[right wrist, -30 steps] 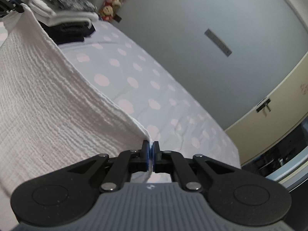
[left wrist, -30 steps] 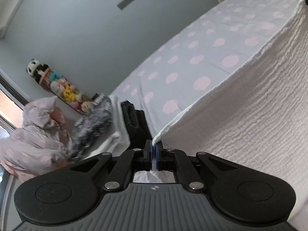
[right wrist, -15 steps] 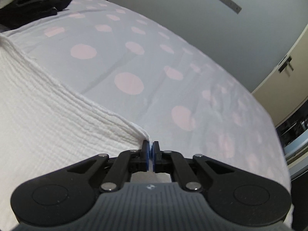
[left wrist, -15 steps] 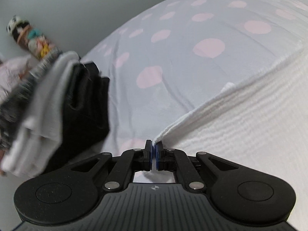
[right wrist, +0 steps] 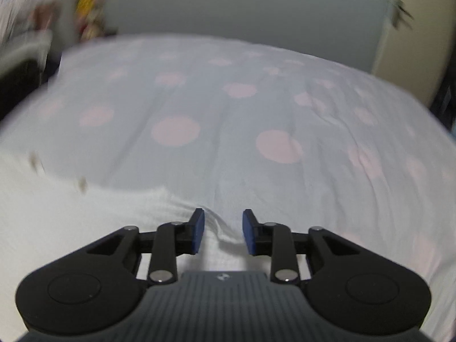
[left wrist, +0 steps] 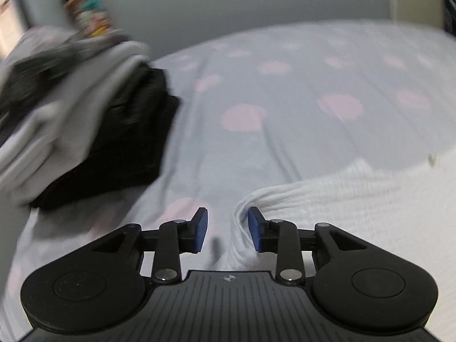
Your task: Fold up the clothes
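The left gripper (left wrist: 227,229) has just been opening, and its blue pads now stand apart with the near-left corner of the white cloth (left wrist: 356,199) lying slack between them, pressed by neither pad; the corner's rolled hem curls just inside the right-hand pad. The right gripper (right wrist: 223,230) has likewise just been opening and is parted about as much, with the cloth's other far corner sagging loose in its gap. So the cloth lies between the two hands, its far edge running left to right from one gripper to the other across the bed, each hand equally close to its own corner; any next fold probably starts from this edge. The cloth is a soft crinkled gauze weave with a narrow stitched border, lying flat but rumpled at the corners. Beyond it stretches the pale bedsheet (right wrist: 256,108) with pink dots, lightly creased. At far left a blurred stack of folded clothes (left wrist: 94,125) sits, black under grey
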Demonstrator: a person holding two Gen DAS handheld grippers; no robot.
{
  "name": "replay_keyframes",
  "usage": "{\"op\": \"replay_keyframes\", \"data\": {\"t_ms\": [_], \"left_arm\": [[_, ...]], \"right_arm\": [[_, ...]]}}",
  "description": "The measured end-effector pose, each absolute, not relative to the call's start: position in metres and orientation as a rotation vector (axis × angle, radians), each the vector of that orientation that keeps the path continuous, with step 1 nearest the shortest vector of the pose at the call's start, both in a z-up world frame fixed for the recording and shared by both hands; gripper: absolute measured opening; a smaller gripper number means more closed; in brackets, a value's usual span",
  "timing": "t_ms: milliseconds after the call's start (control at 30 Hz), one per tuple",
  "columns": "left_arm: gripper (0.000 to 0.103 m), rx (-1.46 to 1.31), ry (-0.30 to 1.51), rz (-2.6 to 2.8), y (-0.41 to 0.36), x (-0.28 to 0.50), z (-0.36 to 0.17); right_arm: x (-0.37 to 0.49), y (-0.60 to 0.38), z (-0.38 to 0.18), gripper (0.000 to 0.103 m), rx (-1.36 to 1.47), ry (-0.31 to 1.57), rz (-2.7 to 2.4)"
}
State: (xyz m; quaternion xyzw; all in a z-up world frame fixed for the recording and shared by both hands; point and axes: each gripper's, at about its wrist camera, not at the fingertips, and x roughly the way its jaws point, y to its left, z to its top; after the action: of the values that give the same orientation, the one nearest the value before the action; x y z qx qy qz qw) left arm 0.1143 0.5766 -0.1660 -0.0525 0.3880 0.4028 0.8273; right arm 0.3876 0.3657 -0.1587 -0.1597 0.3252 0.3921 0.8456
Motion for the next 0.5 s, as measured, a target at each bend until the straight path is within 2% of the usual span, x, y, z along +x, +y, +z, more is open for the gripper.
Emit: {"op": "replay_keyframes", "data": {"t_ms": [133, 333, 500], "left_arm": [[0.047, -0.264, 0.738, 0.885, 0.567, 0.069, -0.146], [0.047, -0.466, 0.729, 0.921, 0.57, 0.022, -0.159], [0.047, -0.522, 0.764, 0.907, 0.598, 0.026, -0.175]], "right_arm": [[0.385, 0.312, -0.141, 0.041, -0.102, 0.727, 0.793], [0.383, 0.248, -0.152, 0.04, 0.043, 0.812, 0.714], [0.397, 0.241, -0.164, 0.04, 0.073, 0.859, 0.697]]}}
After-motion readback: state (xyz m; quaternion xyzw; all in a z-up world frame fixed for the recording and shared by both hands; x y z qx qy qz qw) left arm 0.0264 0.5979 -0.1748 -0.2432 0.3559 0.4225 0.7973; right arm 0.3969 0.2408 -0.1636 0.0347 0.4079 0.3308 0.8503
